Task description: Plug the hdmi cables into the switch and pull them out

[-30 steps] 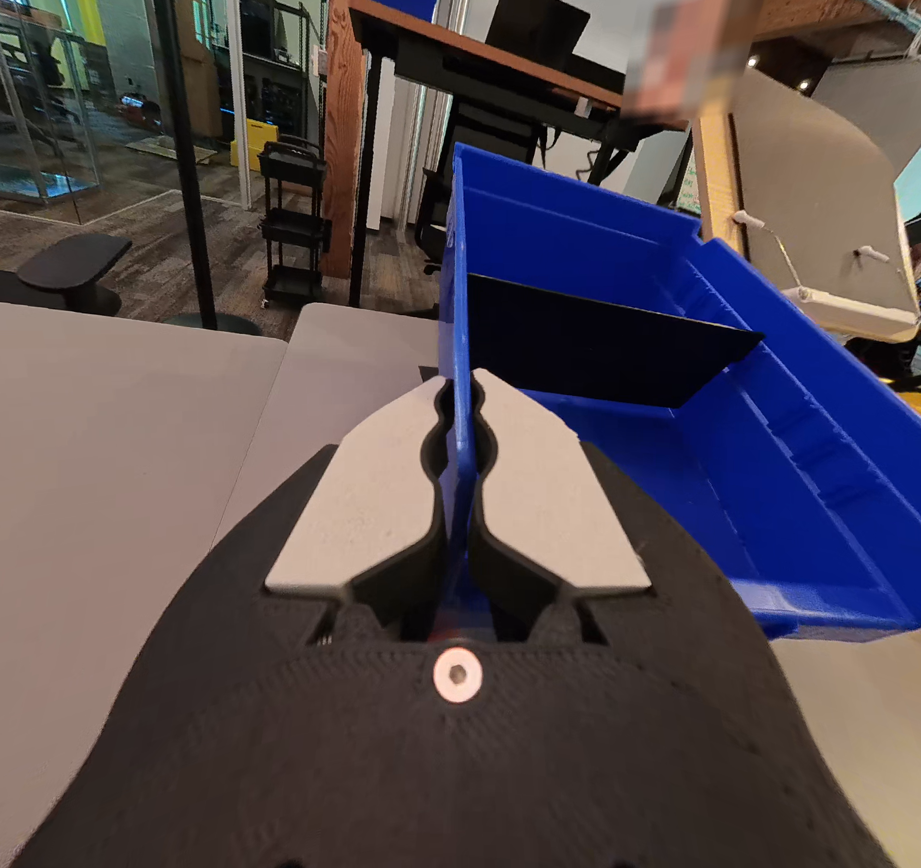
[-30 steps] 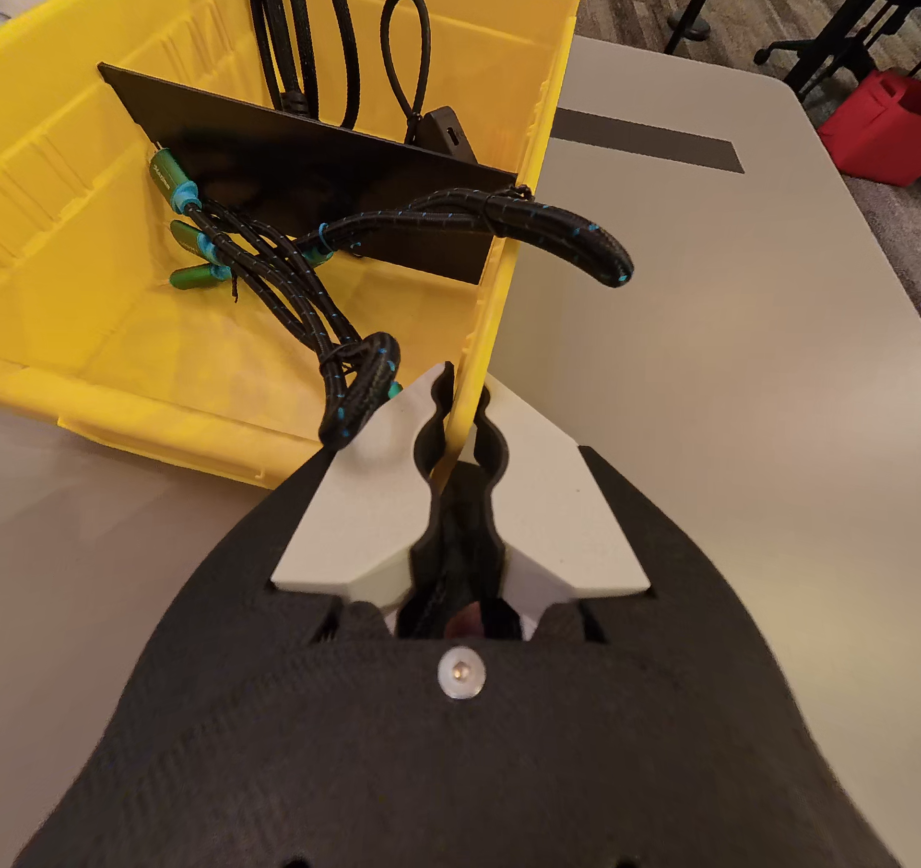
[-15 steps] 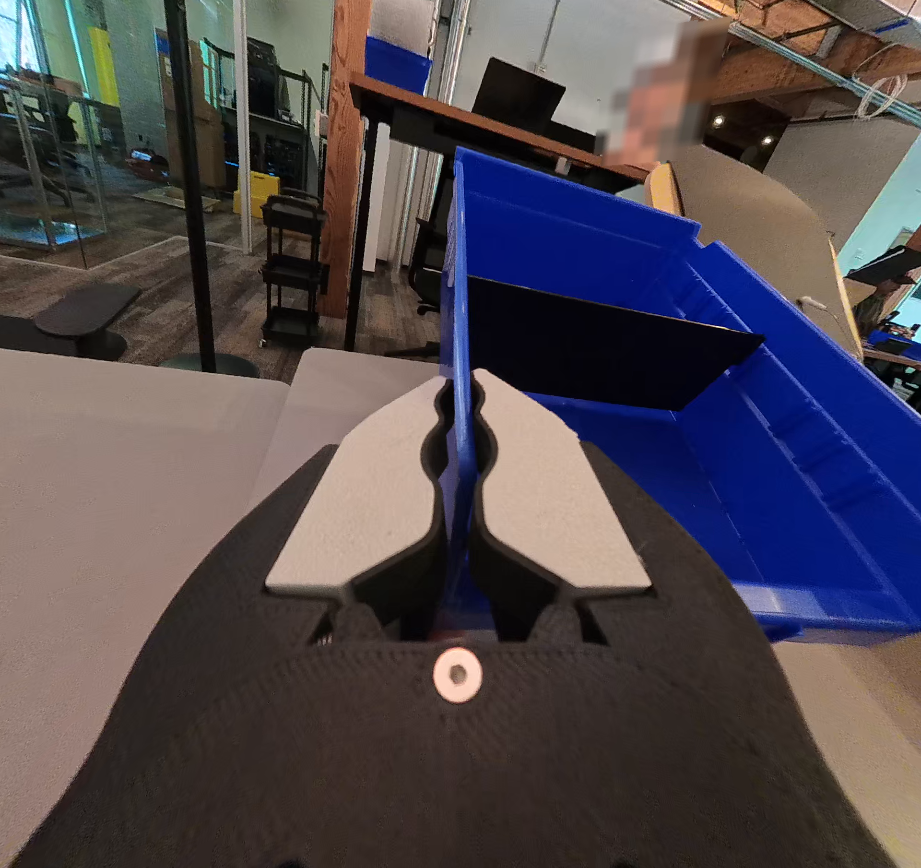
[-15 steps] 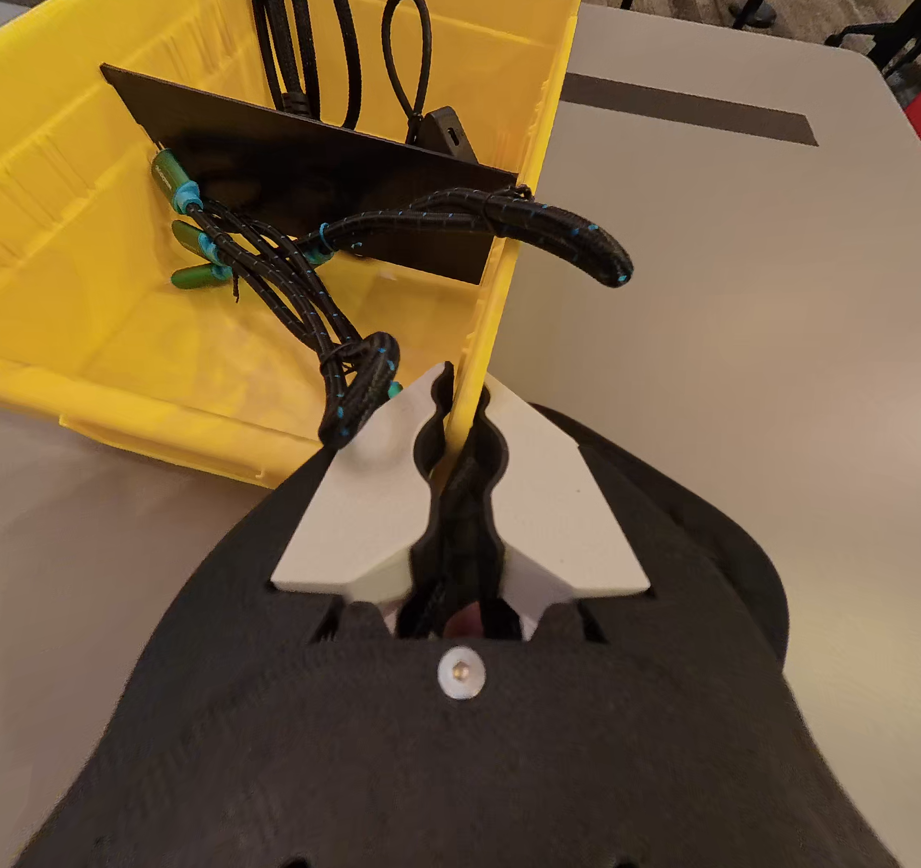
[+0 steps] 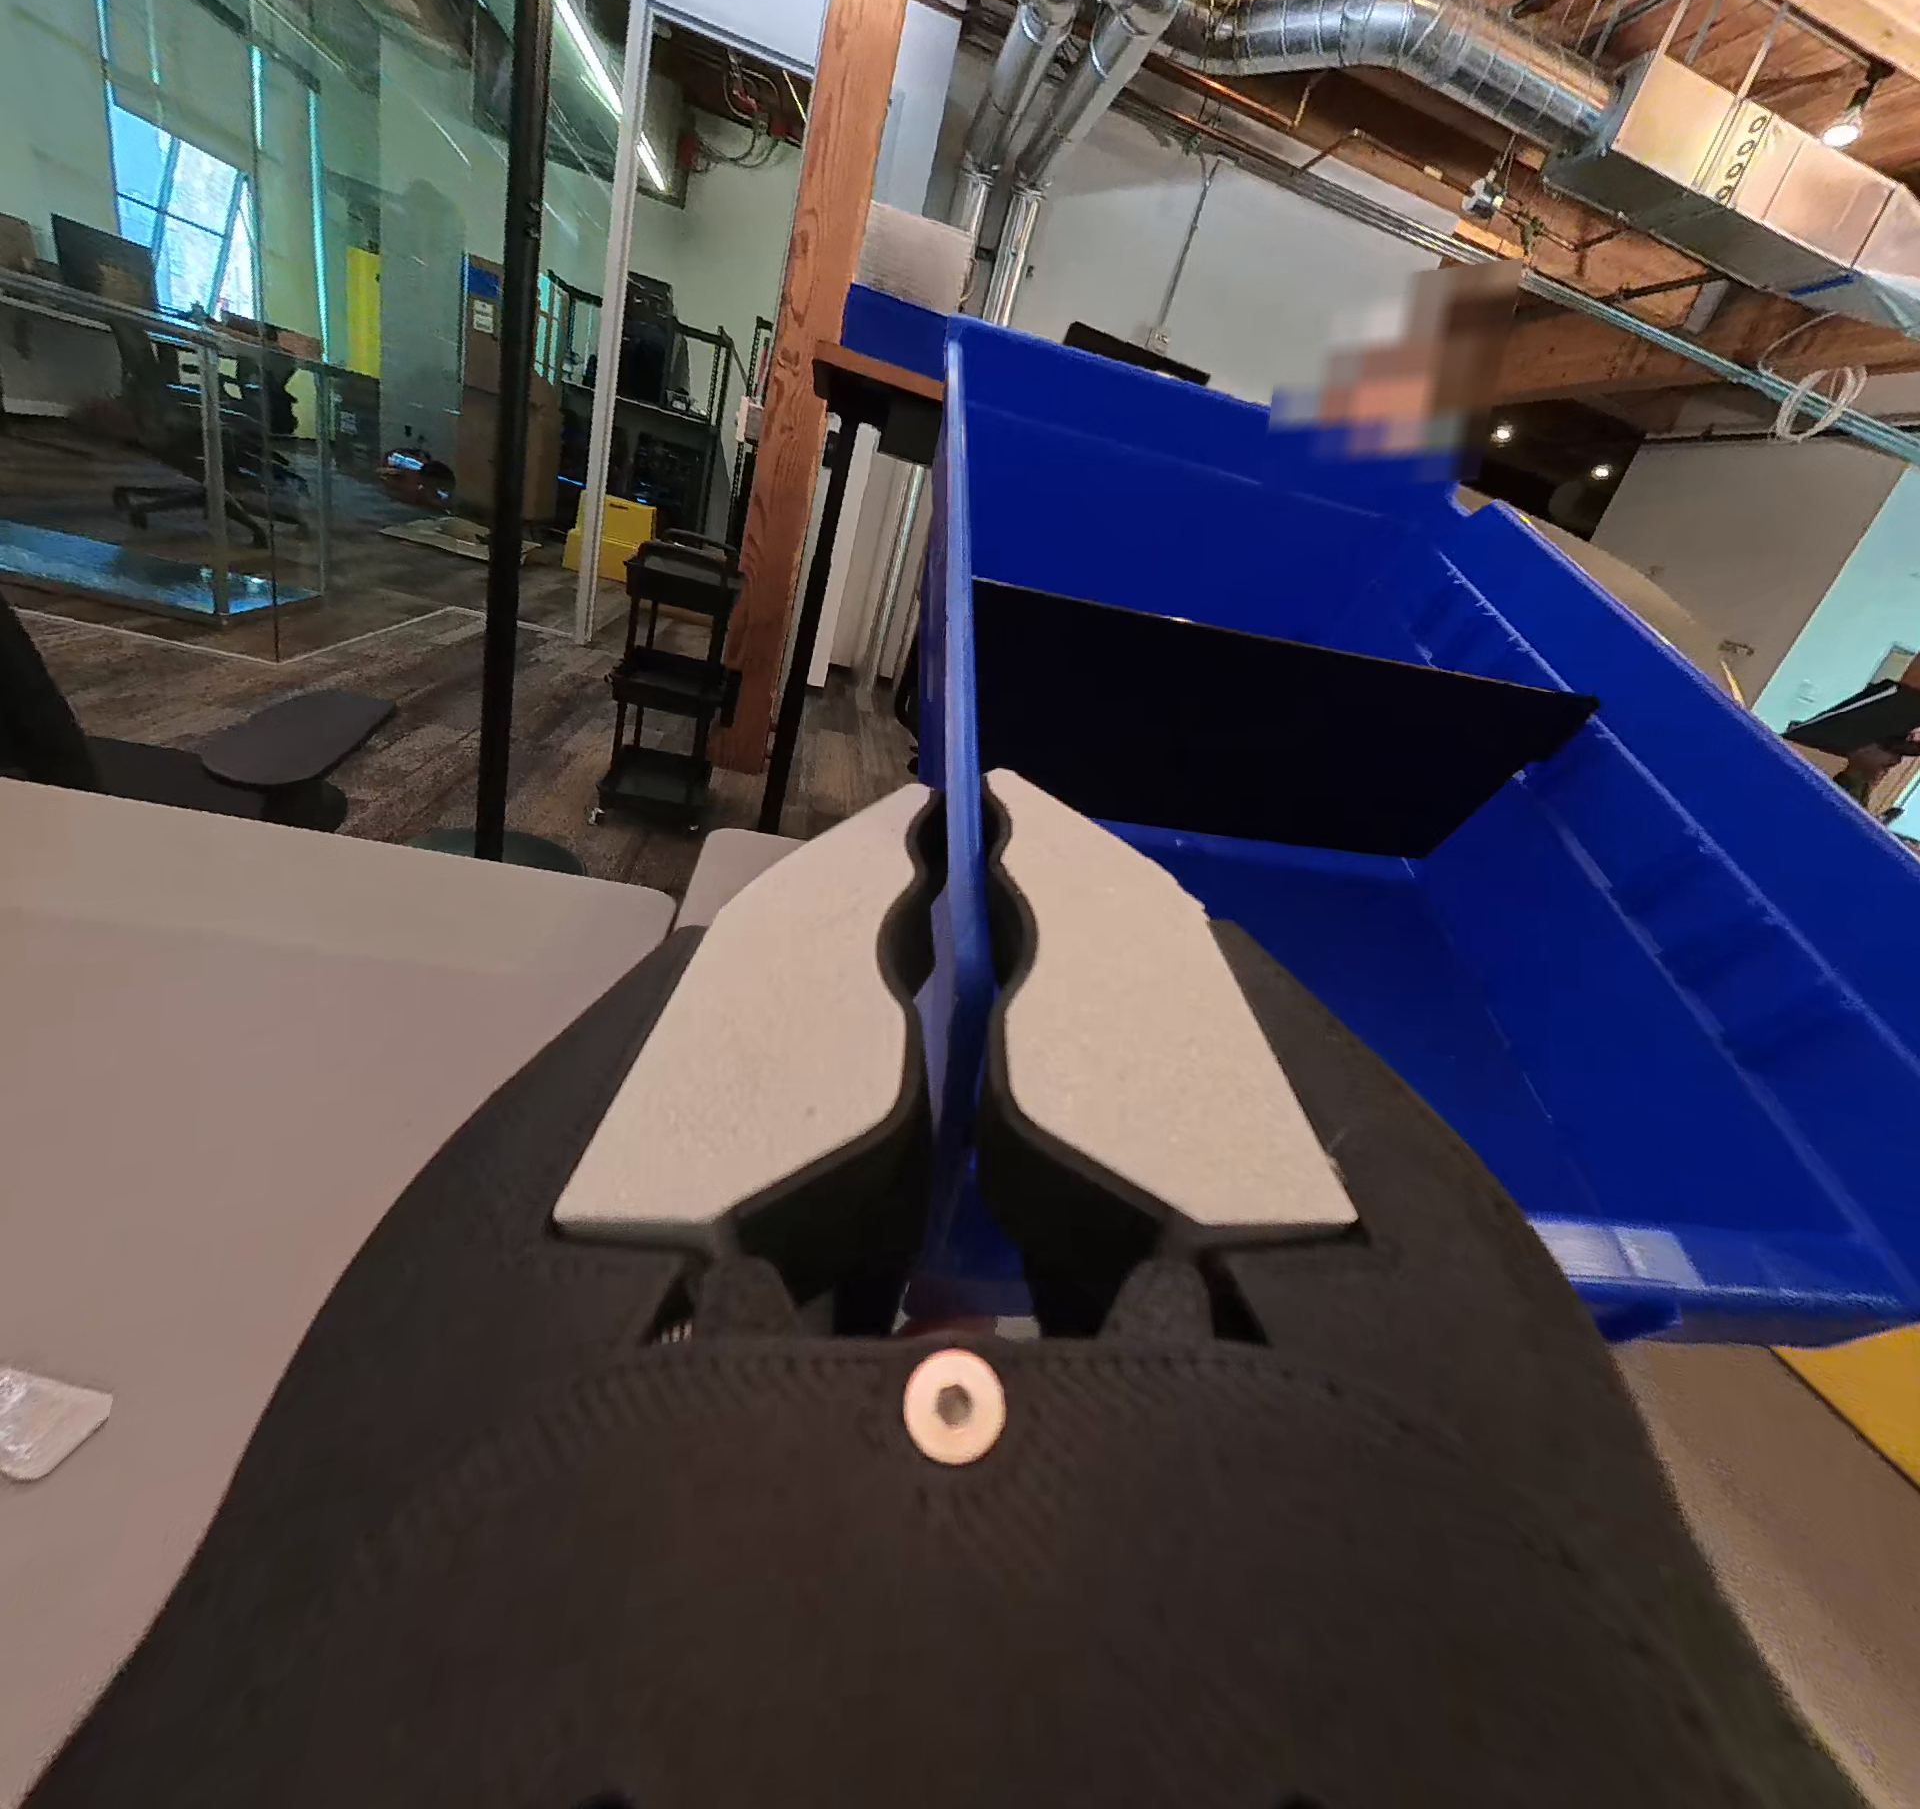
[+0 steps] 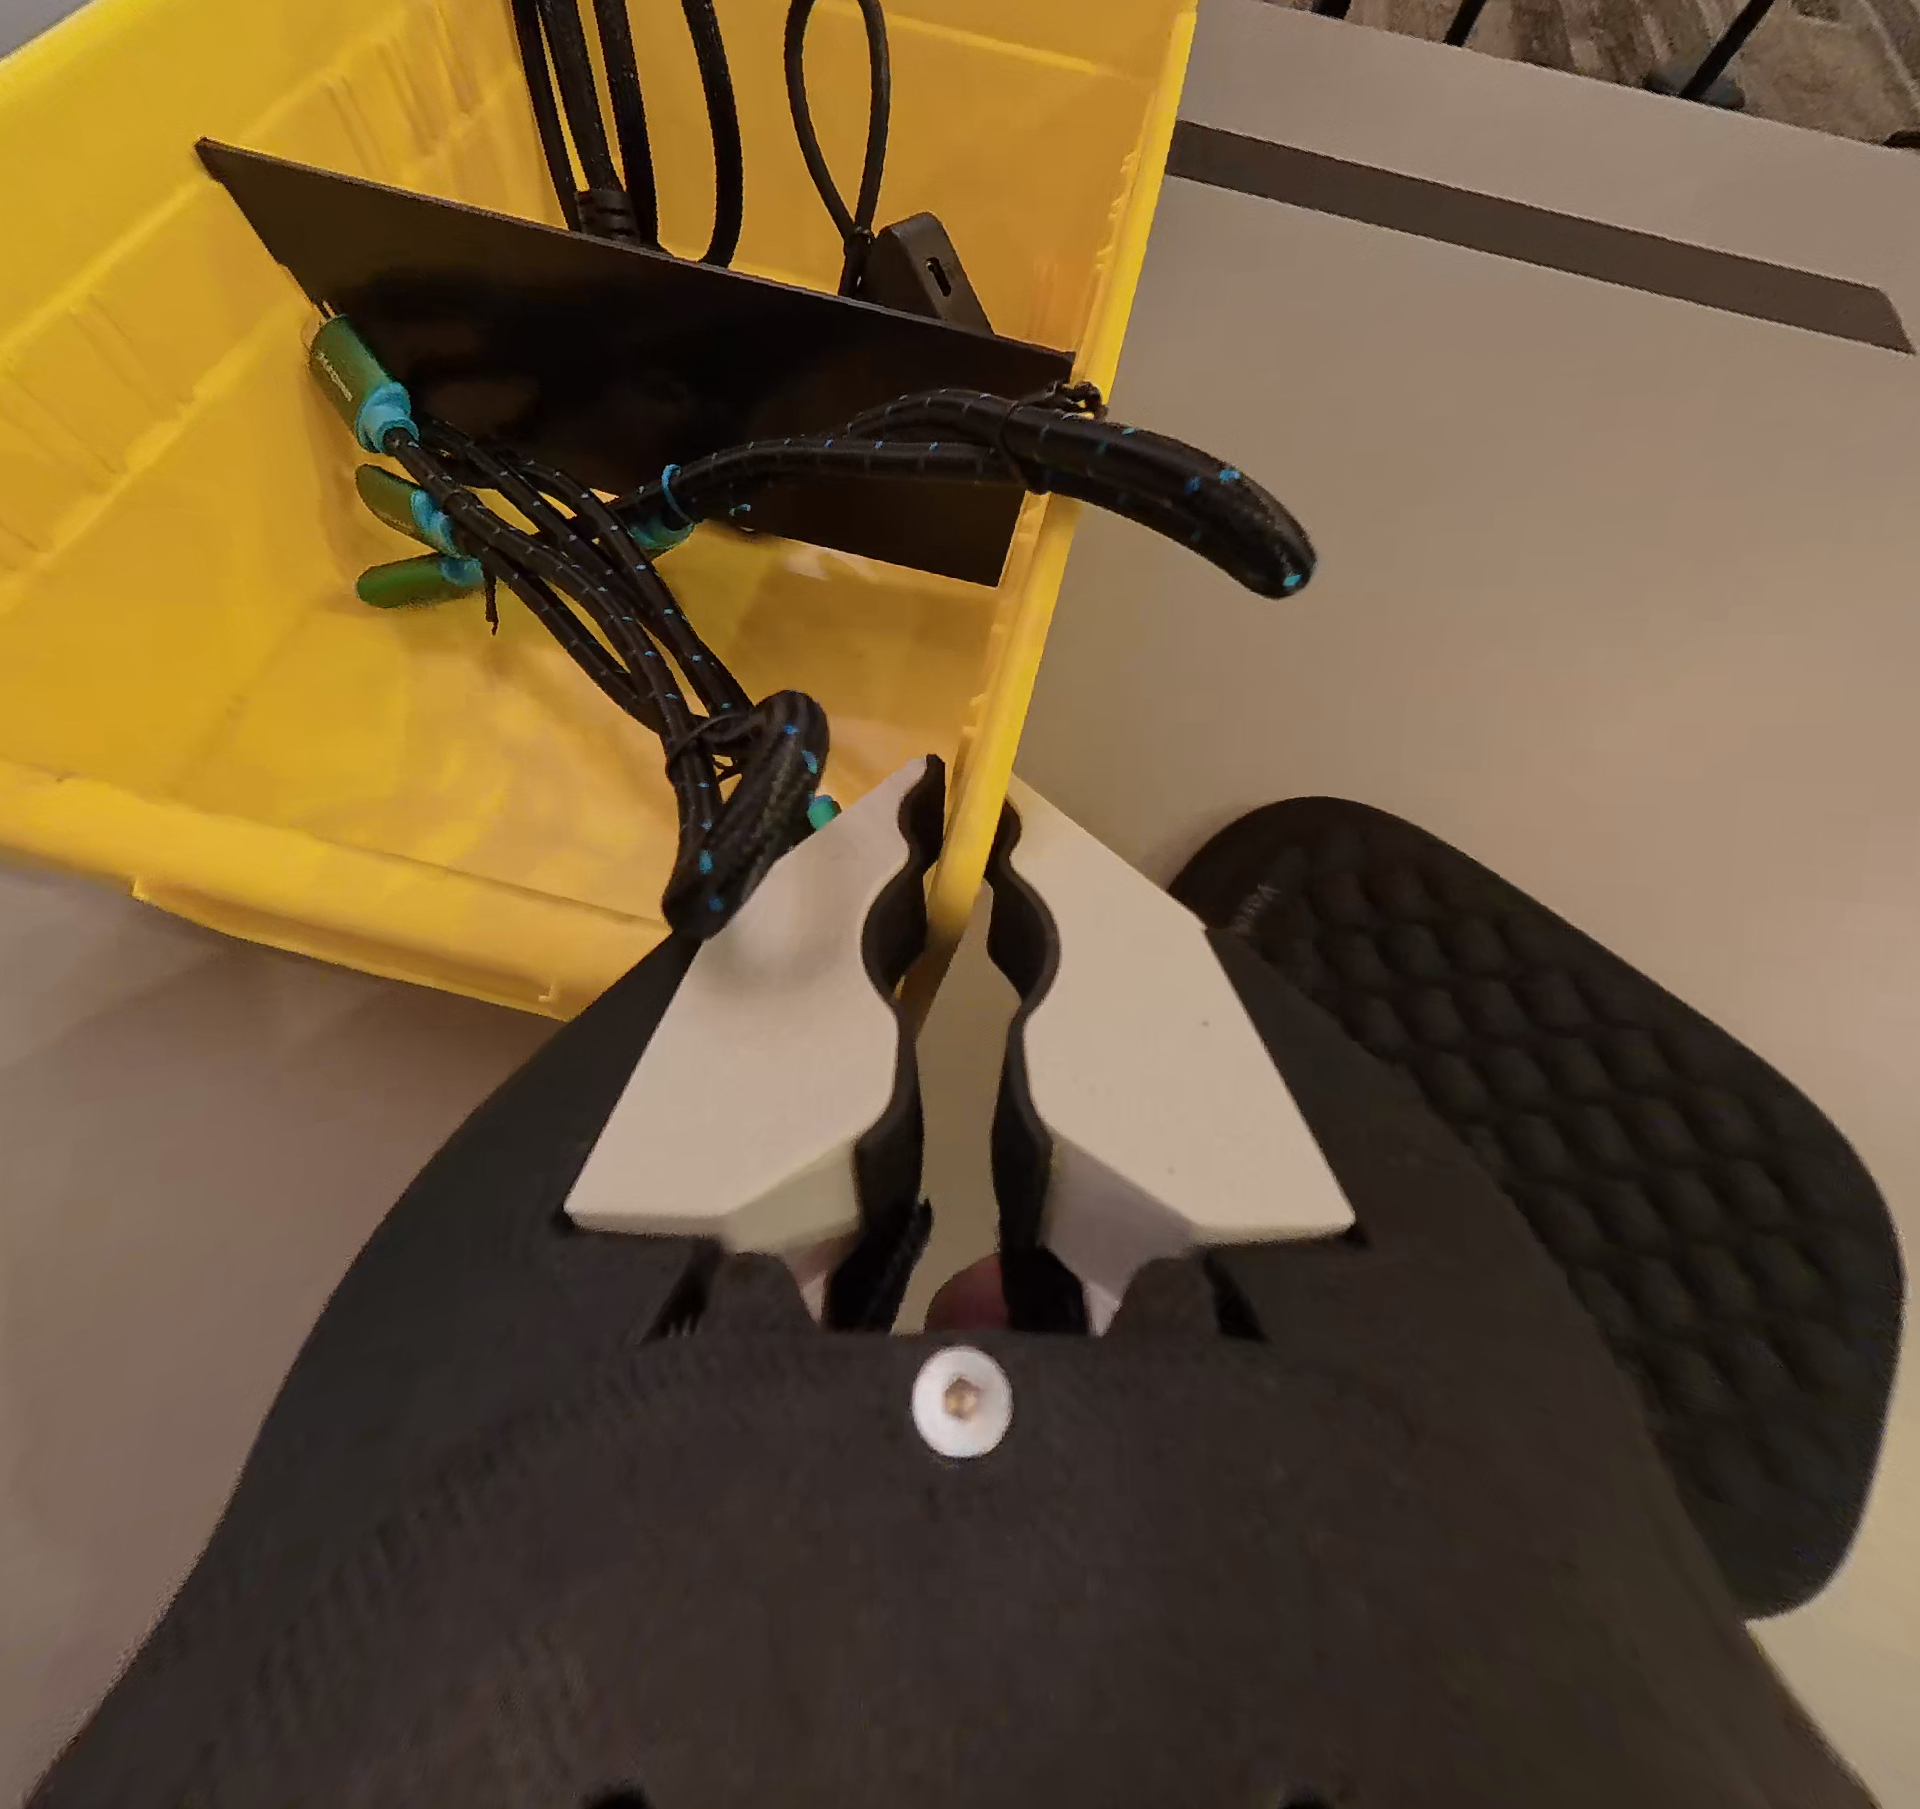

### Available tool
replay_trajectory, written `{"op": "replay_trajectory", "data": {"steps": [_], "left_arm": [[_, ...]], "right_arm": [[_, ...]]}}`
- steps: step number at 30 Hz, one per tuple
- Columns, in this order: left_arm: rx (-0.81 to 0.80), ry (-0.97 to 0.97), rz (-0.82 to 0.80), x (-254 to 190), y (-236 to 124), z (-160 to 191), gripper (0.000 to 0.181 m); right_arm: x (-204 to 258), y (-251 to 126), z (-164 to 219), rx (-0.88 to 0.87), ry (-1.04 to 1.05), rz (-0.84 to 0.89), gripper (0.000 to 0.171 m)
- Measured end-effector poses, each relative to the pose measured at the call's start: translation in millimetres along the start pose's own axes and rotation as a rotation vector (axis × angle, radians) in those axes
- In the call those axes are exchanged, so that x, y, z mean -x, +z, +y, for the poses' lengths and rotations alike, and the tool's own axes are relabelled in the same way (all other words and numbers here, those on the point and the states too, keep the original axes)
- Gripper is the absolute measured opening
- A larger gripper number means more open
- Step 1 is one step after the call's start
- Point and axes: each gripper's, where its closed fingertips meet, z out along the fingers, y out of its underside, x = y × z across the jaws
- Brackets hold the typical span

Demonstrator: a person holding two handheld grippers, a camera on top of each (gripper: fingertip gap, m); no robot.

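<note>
My left gripper (image 5: 961,803) is shut on the left wall of a blue bin (image 5: 1558,1032) and holds it tilted above the grey table. The bin holds only a black divider (image 5: 1247,720). My right gripper (image 6: 966,793) straddles the right wall of a yellow bin (image 6: 343,886) with its jaws slightly parted. In the yellow bin lie braided black HDMI cables (image 6: 582,554) with green plugs (image 6: 348,377). One bundled loop (image 6: 1195,502) hangs over the right wall. Behind the bin's black divider (image 6: 644,346) sit a small black switch (image 6: 925,273) and more black cables (image 6: 623,45).
A black honeycomb-textured cushion (image 6: 1558,1136) shows to the right of my right gripper. A small clear plastic piece (image 5: 42,1437) lies on the table (image 5: 260,1032) at the left. Beyond the table stand a black pole (image 5: 509,409), a wooden post (image 5: 821,305) and a black cart (image 5: 675,679). My right fingertips sit around 65 cm from my left ones.
The left view has tipped upward, with the blue bin still gripped. My right gripper's jaws have parted a little around the yellow wall, and the black cushion has come into view.
</note>
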Motion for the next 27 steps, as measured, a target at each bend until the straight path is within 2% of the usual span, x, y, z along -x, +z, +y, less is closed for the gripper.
{"op": "replay_trajectory", "data": {"steps": [16, 27], "left_arm": [[-0.064, 0.012, -0.049, 18.3, -14.4, -22.7, 0.002], [-0.121, 0.002, -0.137, 49.7, -33.9, -38.6, 0.001]], "right_arm": [[115.1, 36.1, -29.9, -0.059, -0.054, -0.128, 0.003], [190.7, 59.9, -55.0, -0.086, -0.077, -0.224, 0.008]]}}
